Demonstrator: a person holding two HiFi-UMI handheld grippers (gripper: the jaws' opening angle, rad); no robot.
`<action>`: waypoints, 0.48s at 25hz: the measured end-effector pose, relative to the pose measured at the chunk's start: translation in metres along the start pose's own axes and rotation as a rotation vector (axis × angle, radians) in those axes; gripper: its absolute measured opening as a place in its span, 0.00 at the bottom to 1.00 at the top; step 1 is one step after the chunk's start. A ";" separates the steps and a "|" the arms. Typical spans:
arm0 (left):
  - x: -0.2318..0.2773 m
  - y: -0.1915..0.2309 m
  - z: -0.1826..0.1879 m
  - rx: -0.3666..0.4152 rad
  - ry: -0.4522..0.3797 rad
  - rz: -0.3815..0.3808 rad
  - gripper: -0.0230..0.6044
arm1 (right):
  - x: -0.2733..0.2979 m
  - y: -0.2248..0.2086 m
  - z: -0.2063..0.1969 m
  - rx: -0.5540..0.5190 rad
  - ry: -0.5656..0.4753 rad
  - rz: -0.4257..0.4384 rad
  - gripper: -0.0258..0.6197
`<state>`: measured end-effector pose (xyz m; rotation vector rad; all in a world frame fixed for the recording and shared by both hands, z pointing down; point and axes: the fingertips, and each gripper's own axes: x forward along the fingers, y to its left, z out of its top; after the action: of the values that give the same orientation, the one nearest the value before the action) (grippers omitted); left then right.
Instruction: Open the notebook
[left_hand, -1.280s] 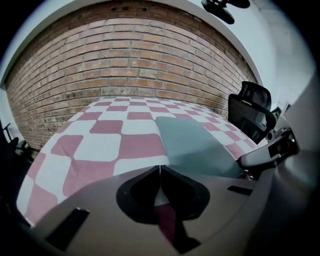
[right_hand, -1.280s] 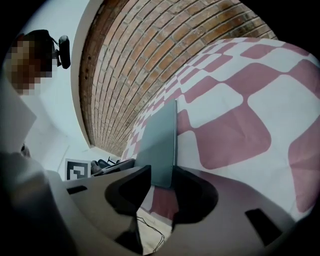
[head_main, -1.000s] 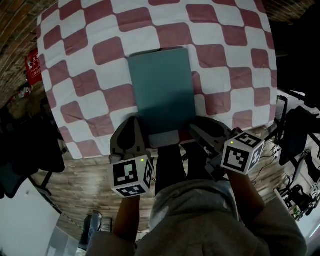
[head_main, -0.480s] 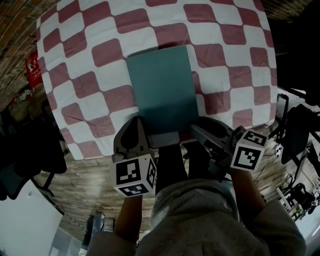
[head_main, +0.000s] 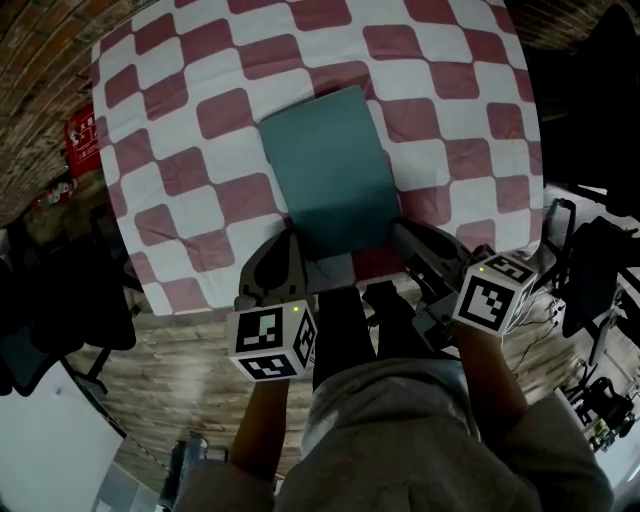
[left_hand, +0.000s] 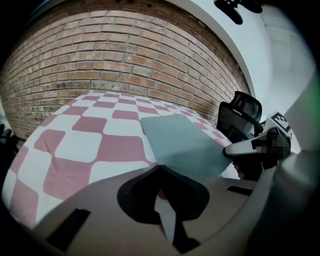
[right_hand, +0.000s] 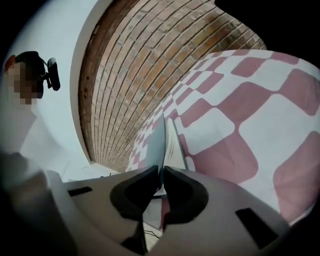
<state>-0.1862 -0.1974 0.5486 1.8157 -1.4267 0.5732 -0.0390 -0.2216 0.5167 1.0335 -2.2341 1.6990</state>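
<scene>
My right gripper (right_hand: 161, 172) fingers have just been closing and now clamp the cover (right_hand: 159, 146) edge to lift it. My left gripper (left_hand: 160, 168) fingers are together on the notebook (head_main: 330, 170) corner, probably to steady it.

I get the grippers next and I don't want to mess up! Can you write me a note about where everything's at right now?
Left gripper: fingers shut on the notebook at its near left corner.
Right gripper: fingers have just been closing, now pinching the cover edge at the near right corner.
Notebook lies on the checked cloth, still closed.
Done: both grips.
To do: swing the cover open.
</scene>
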 end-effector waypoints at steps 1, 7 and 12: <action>-0.005 0.000 0.002 -0.007 -0.009 0.003 0.05 | -0.001 0.005 0.000 -0.003 0.001 0.005 0.12; -0.044 0.004 0.013 -0.006 -0.066 0.057 0.05 | -0.007 0.050 0.000 -0.065 0.020 0.089 0.12; -0.082 0.007 0.022 -0.009 -0.119 0.122 0.05 | -0.002 0.092 -0.008 -0.183 0.069 0.141 0.12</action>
<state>-0.2185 -0.1644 0.4765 1.7902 -1.6257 0.5257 -0.0941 -0.2026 0.4457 0.7816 -2.4141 1.5196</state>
